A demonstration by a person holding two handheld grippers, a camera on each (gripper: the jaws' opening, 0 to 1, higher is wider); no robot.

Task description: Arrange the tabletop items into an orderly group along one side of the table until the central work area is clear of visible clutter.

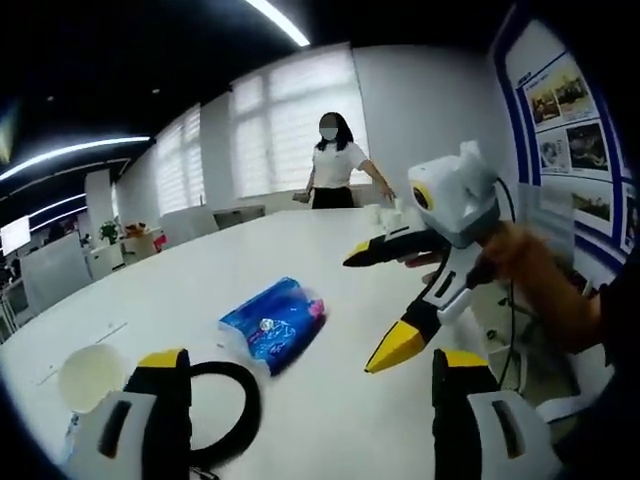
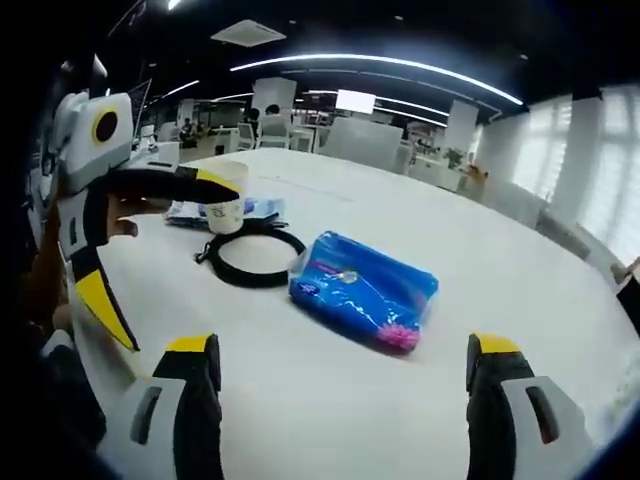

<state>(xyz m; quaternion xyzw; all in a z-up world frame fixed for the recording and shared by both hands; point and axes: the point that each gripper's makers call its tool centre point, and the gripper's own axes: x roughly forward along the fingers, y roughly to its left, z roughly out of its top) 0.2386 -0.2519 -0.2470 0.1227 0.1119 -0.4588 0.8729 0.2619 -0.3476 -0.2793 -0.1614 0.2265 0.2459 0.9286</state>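
Tissues in a blue pack lie flat near the middle of the white surface, seen again in the left gripper view. Just beside the pack lies a black cable ring, and past the ring stands a white paper cup with a flat bluish packet next to it. In the left gripper view the ring sits just beside the left claw's near jaw and the cup stands at the surface edge.

Left claw hangs released above the surface, jaws wide apart, nothing between them. Right claw is likewise released and bare, jaws spread, the pack ahead between them but well clear. Each claw shows in the other's view, held in a hand, jaws parted over the surface.

A person stands at the far end by the windows
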